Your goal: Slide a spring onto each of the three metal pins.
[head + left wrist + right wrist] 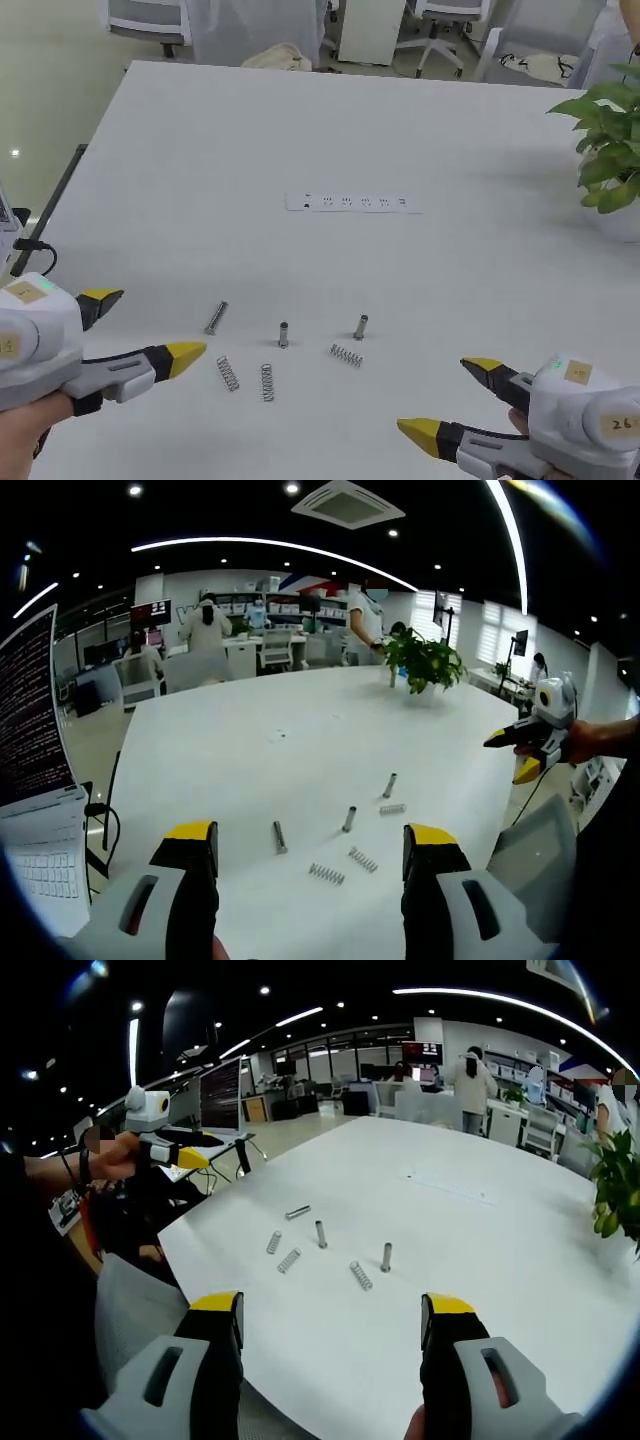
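Step in hand: the start, as I read it. No spring is on a pin yet.

Both grippers are empty with jaws spread wide. The left gripper (pixel 143 324) is low at the left of the table (pixel 300 130), the right gripper (pixel 450 398) low at the right. Both are well apart from the parts.

The parts sit between them. The tipped pin (pixel 216 317) lies on its side; the middle pin (pixel 283 335) and the right-hand pin (pixel 361 326) stand upright. The left spring (pixel 228 373) and centre spring (pixel 267 382) lie loose near each other on the near side of the pins. The right spring (pixel 346 354) is just beside the right-hand pin.

My call for the next move: pinch one spring near an end, leaving the bore free, then line it up over an upright pin (the right spring looks the shortest trip). The tipped pin will likely need standing up or holding with the other gripper.

Hard to make out: whether the upright pins have a head or base, and how loosely the springs fit. Both are too small to tell. The gripper bodies are cut off at the head view's bottom edge.
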### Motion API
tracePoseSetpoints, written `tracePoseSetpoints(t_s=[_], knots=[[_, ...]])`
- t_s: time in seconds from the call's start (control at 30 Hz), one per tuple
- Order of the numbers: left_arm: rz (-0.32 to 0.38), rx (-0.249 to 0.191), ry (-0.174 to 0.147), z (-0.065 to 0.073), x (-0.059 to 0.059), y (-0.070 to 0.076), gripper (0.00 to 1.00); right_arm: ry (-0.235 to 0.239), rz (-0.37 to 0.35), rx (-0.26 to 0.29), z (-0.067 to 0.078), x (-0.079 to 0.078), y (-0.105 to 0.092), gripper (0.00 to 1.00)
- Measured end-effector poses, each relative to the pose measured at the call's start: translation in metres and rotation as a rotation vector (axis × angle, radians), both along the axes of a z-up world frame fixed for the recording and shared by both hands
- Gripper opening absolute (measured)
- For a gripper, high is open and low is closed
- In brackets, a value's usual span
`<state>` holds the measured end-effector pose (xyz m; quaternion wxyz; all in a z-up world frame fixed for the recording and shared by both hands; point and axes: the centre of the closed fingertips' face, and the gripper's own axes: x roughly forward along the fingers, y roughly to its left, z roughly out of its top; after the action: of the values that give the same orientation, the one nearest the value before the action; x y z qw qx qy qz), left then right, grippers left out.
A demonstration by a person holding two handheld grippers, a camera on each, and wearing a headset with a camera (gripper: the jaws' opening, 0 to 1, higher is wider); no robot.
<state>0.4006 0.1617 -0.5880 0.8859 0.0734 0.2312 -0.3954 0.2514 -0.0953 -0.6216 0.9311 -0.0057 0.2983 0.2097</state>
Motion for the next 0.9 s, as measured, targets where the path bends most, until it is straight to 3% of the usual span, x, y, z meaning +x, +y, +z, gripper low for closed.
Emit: tracePoseSetpoints(t_s=[0.43,0.9], knots=[[0.006,-0.016,0.009,-0.007,0.036,-0.007,0.71,0.011,-0.006,-0.008,-0.001,0.001,-0.003,0.71],[-0.009,0.001,0.041,-0.027,0.059,-0.022,0.7,0.016,-0.019,-0.004,-0.002,0.003,-0.006,0.71]])
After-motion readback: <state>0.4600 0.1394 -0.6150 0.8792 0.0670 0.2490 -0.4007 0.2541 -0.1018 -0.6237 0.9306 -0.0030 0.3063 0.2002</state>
